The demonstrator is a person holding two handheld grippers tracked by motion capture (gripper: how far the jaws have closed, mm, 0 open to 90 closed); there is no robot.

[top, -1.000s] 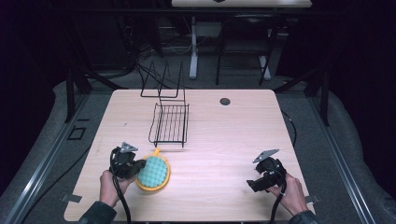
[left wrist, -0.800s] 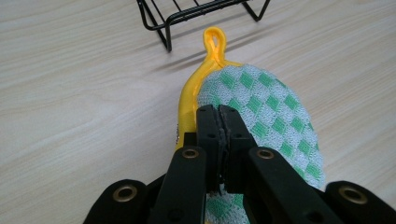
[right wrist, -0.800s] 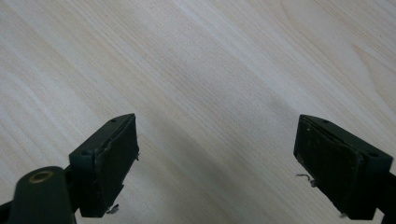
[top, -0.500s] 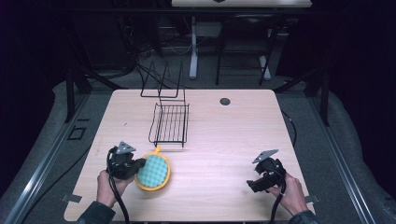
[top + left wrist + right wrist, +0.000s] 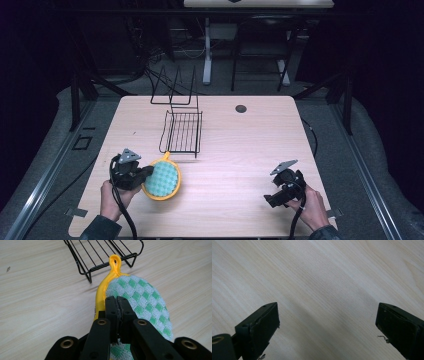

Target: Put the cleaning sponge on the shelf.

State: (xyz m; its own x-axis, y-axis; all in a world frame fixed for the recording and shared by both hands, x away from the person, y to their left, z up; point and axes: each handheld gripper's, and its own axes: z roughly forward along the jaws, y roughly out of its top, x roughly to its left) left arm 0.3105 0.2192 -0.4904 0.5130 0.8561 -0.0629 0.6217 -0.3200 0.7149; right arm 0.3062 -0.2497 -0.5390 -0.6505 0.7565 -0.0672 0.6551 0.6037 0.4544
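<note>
A round pot holder (image 5: 162,180) with a green-and-white checked face and a yellow rim lies tilted near the table's front left. My left gripper (image 5: 144,174) is shut on its edge; in the left gripper view the pot holder (image 5: 140,300) rises past the closed jaws, its yellow loop pointing at the wire rack (image 5: 105,255). My right gripper (image 5: 272,198) hovers at the front right of the table. Its jaws stand wide open over bare wood, with nothing between the fingers (image 5: 259,327).
A black wire rack (image 5: 181,132) lies on the wooden table (image 5: 250,150) just beyond the pot holder, with a taller wire stand (image 5: 172,87) at the back edge. A small dark disc (image 5: 241,108) sits far back right.
The left gripper has tilted the pot holder up and shifted it slightly right toward the rack. The right gripper has barely moved.
</note>
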